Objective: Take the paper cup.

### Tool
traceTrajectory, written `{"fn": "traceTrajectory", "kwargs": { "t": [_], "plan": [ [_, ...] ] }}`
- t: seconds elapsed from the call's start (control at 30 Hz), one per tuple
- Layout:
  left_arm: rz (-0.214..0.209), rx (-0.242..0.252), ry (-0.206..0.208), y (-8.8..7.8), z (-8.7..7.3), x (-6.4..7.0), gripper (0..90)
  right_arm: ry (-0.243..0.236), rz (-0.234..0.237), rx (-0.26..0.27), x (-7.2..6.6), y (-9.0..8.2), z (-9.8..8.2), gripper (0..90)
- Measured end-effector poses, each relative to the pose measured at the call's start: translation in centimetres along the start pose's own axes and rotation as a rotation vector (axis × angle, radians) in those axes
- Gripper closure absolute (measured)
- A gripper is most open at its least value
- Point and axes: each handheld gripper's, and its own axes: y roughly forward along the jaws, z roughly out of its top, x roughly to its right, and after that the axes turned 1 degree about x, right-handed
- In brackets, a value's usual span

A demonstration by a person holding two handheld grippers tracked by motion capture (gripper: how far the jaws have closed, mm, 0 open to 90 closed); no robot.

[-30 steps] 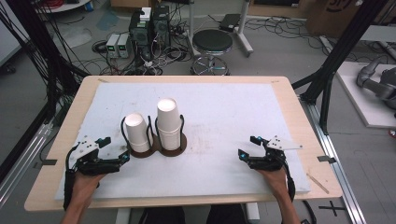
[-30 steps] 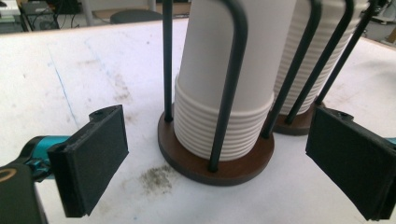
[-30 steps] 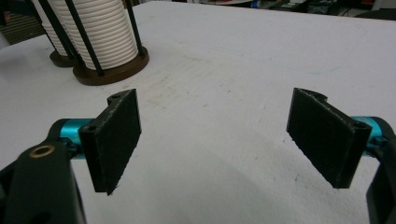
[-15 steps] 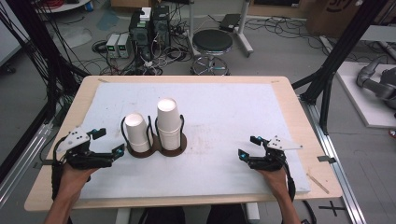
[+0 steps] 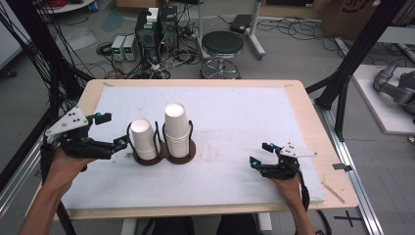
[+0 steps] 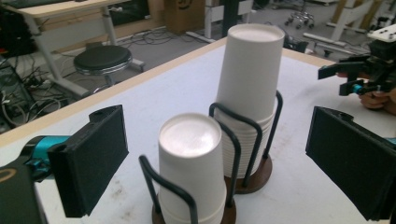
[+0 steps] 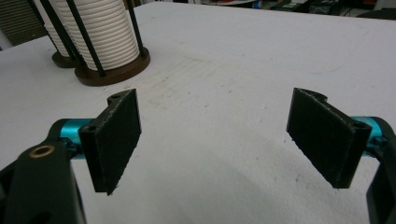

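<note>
Left gripper (image 5: 111, 131) rising since a second ago, jaws apart, lining up on shorter cup stack (image 5: 144, 139); right gripper (image 5: 261, 154) resting on table (image 5: 293, 105), jaws apart, empty.

The scene is lit evenly and brightly from overhead, and only soft, short shadows are cast on the white counter (image 5: 235, 112). The high view is rendered soft and slightly grainy. In the right gripper view the counter surface is nearly washed out by glare, and the near black pads are slightly blurred.
</note>
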Motion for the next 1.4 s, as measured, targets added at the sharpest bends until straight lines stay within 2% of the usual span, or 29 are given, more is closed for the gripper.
{"fn": "traceTrajectory", "kwargs": {
  "t": [0.13,0.17,0.27,0.37,0.4,0.5,0.53,0.6,0.63,0.73,0.8,0.9,0.97,1.07,1.13,1.27,1.37,1.4],
  "plan": [
    [-0.032,-0.013,0.019,0.4,1.2,0.0,5.5,0.0,-0.002,0.001,0.0,0.0,0.0,18.2],
    [-0.053,-0.022,0.035,0.6,1.9,-0.1,5.5,-0.001,-0.002,0.001,0.0,0.0,0.0,18.2],
    [-0.07,-0.032,0.051,1.0,2.6,-0.3,5.5,0.004,0.0,-0.001,0.0,0.0,0.0,18.2],
    [-0.106,-0.062,0.085,1.7,4.2,-0.6,5.5,0.008,0.0,0.003,0.0,0.0,0.0,18.2],
    [-0.106,-0.062,0.085,1.7,4.2,-0.6,5.5,0.008,0.0,0.003,0.0,0.0,0.0,18.2],
    [-0.152,-0.099,0.118,2.5,6.1,-0.9,5.5,0.006,-0.001,0.0,0.0,0.0,0.0,18.2],
    [-0.152,-0.099,0.118,2.5,6.1,-0.9,5.5,0.007,-0.001,0.001,0.1,0.0,0.0,18.2],
    [-0.191,-0.141,0.157,3.2,7.6,-1.2,5.5,0.013,0.003,0.003,0.1,0.0,0.0,18.2],
    [-0.191,-0.141,0.157,3.2,7.6,-1.2,5.5,0.013,0.003,0.003,0.1,0.0,0.0,18.2],
    [-0.23,-0.173,0.192,4.2,9.5,-1.3,5.5,0.013,0.004,0.003,0.1,0.0,0.0,18.2],
    [-0.235,-0.182,0.202,4.5,9.9,-1.3,5.5,0.012,0.004,0.002,0.1,0.0,0.0,18.2],
    [-0.266,-0.23,0.243,5.5,11.4,-1.1,5.5,0.014,0.004,0.001,0.1,0.0,0.0,18.2],
    [-0.28,-0.236,0.248,5.8,11.7,-1.1,5.5,0.014,0.005,0.001,0.1,0.0,0.0,18.2],
    [-0.314,-0.278,0.272,6.9,12.6,-0.9,5.5,0.014,0.007,0.003,0.1,0.0,0.0,18.2],
    [-0.328,-0.282,0.27,7.2,12.7,-0.9,5.5,0.013,0.007,0.002,0.1,0.0,0.0,18.2],
    [-0.358,-0.355,0.302,9.1,13.3,-0.6,5.5,0.011,0.006,0.001,0.1,0.0,0.0,18.2],
    [-0.385,-0.367,0.306,9.7,13.6,-0.5,5.5,0.011,0.007,0.002,0.1,0.0,0.0,18.2],
    [-0.39,-0.388,0.319,10.3,13.9,-0.3,5.5,0.013,0.007,0.002,0.1,0.0,0.0,18.2]
  ]
}}
